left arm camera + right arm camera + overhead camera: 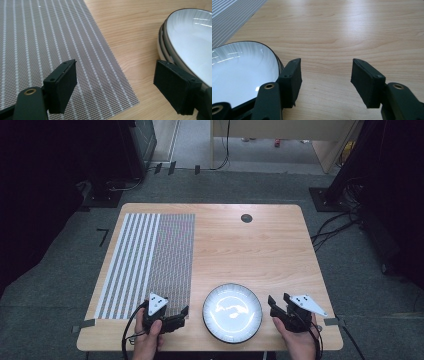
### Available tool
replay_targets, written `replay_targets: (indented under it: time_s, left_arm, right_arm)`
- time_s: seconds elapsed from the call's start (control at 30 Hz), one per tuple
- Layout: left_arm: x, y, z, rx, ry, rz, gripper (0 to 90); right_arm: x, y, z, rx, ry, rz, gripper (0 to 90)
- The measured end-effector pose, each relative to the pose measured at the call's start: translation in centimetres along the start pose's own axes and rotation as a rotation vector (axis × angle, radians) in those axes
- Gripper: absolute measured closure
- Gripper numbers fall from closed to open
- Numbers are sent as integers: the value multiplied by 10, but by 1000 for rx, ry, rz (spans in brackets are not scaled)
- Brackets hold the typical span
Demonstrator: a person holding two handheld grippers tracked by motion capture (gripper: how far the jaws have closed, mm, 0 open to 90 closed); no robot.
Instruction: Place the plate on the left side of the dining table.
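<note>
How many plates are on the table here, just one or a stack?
2, apparently: a white plate with a dark rim near the table's front edge, and a second plate's rim showing directly beneath it in the left gripper view. More could be hidden underneath.

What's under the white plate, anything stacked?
In the left gripper view, the white plate sits on at least one more stacked dish, its rim showing below. The rest is covered, as is the table beneath.

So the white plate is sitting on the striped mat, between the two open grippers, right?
Not quite. The plate sits on the bare wooden table, right of the striped mat, not on it; the high view shows this. It does lie between the open left gripper and right gripper.
</note>
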State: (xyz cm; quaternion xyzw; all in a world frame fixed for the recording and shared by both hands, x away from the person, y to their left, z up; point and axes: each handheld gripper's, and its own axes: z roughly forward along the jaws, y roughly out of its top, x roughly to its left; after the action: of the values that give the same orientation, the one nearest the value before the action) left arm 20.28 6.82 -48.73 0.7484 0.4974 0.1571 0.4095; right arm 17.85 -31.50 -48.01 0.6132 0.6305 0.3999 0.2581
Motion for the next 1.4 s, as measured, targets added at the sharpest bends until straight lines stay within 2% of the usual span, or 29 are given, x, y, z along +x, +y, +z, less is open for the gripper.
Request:
replay_targets:
  time_s: [0.27, 0.5, 0.7, 0.87, 0.93, 0.97, 1.0, 1.17, 1.3, 1.33, 1.4]
  left_arm:
    - [-16, 5, 10, 4, -23, 18, 189]
    - [-24, 11, 12, -9, -41, 9, 189]
    - [-37, 19, 15, -23, -70, 36, 190]
    - [-47, 24, 17, -35, -78, 54, 190]
    - [-49, 25, 17, -37, -79, 58, 190]
    - [-51, 26, 18, -36, -81, 64, 190]
    - [-54, 27, 19, -30, -81, 69, 192]
    - [-61, 27, 22, -12, -83, 85, 217]
    - [-65, 24, 23, 9, -64, 91, 311]
    - [-65, 23, 23, 12, -70, 91, 326]
    - [-65, 21, 23, 21, -76, 87, 357]
  right_arm:
    - [0, 1, -1, 3, 21, 12, 443]
    - [4, 0, -3, -10, 18, 3, 446]
    - [7, 0, -4, -27, 15, -15, 441]
    - [11, -1, -5, -27, 32, -32, 496]
    - [11, -1, -4, -22, 64, -36, 524]
    - [11, -1, -4, -22, 64, -36, 524]
    - [10, -1, -2, -14, 108, -22, 528]
    - [12, -2, -1, -8, 124, -6, 591]
    - [13, -3, 0, 2, 135, -1, 645]
    - [13, -3, 1, 24, 143, 11, 663]
    - [13, -4, 3, 69, 187, 34, 657]
